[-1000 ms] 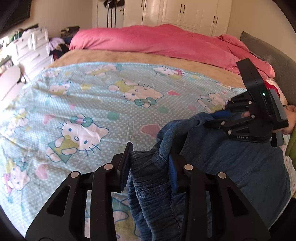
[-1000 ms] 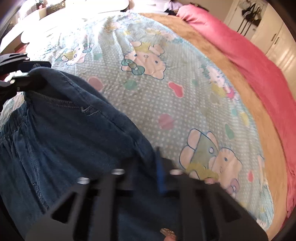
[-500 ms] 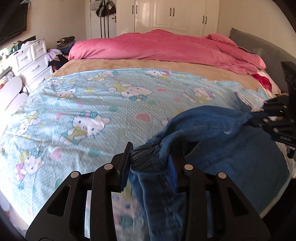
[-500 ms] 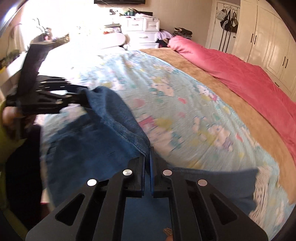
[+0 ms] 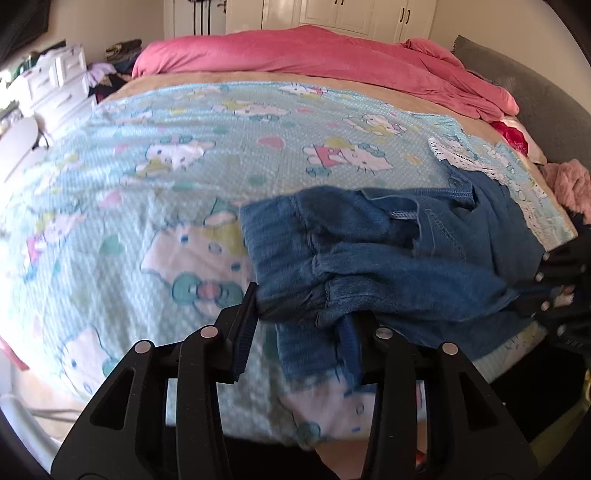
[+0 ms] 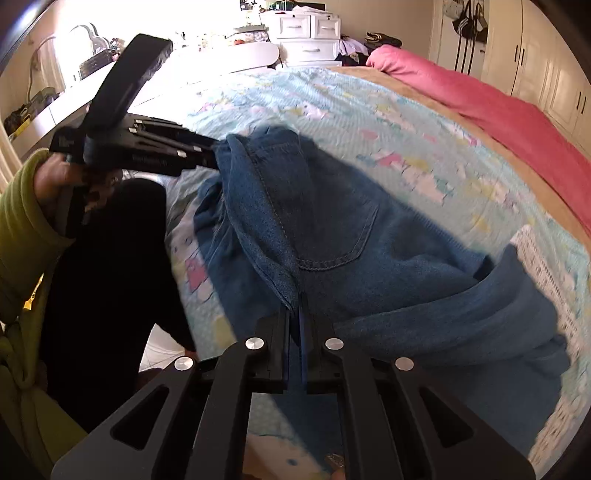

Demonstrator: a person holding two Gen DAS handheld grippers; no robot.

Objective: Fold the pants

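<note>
Blue denim pants (image 5: pixel 388 258) are stretched between my two grippers above the near edge of the bed. My left gripper (image 5: pixel 299 328) is shut on a bunched corner of the waistband; it also shows in the right wrist view (image 6: pixel 210 157) at the upper left, gripping the cloth. My right gripper (image 6: pixel 295 314) is shut on a seam edge of the pants (image 6: pixel 332 229), with a back pocket visible beyond it. In the left wrist view the right gripper (image 5: pixel 554 288) is at the far right edge, clamped on the denim.
The bed has a light blue cartoon-cat sheet (image 5: pixel 184 166), with a pink duvet (image 5: pixel 332 55) heaped along the far side. A white dresser (image 6: pixel 306 33) and a white table (image 6: pixel 229 59) stand beyond the bed. A pink fuzzy item (image 5: pixel 569 184) lies at the right.
Both grippers have lifted the pants and pulled them back toward the bed's near edge. The pants now hang stretched between them, more spread out than before.
</note>
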